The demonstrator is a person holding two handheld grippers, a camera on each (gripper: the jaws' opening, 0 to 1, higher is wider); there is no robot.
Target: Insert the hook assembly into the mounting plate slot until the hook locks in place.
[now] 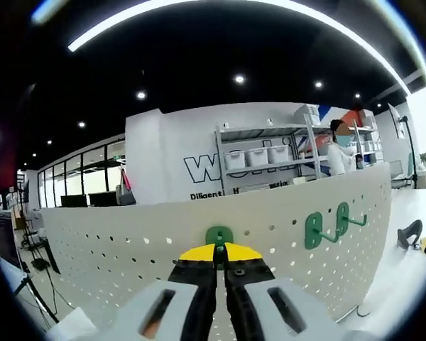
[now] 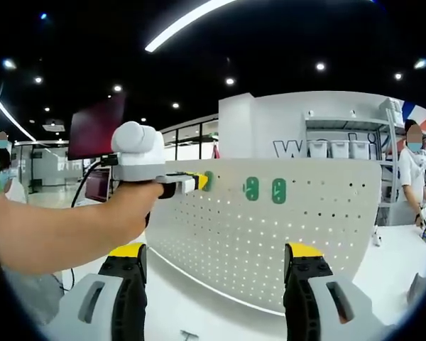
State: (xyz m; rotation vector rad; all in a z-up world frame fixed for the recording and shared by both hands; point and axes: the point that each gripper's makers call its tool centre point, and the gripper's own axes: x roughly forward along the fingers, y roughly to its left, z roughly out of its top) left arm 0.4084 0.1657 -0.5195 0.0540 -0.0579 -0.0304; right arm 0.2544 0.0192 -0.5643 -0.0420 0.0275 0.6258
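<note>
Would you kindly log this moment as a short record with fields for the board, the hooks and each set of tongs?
board: white pegboard, upright
hooks mounted: two green hooks, side by side on the board
hook in hand: third green hook, at the board face; seating cannot be told
left tongs: shut on the third hook
right tongs: open, holding nothing, facing the board
person's hand: holds the left tongs

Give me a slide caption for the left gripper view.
Left gripper shut on a green hook at the pegboard; two hooks already mounted.
</note>
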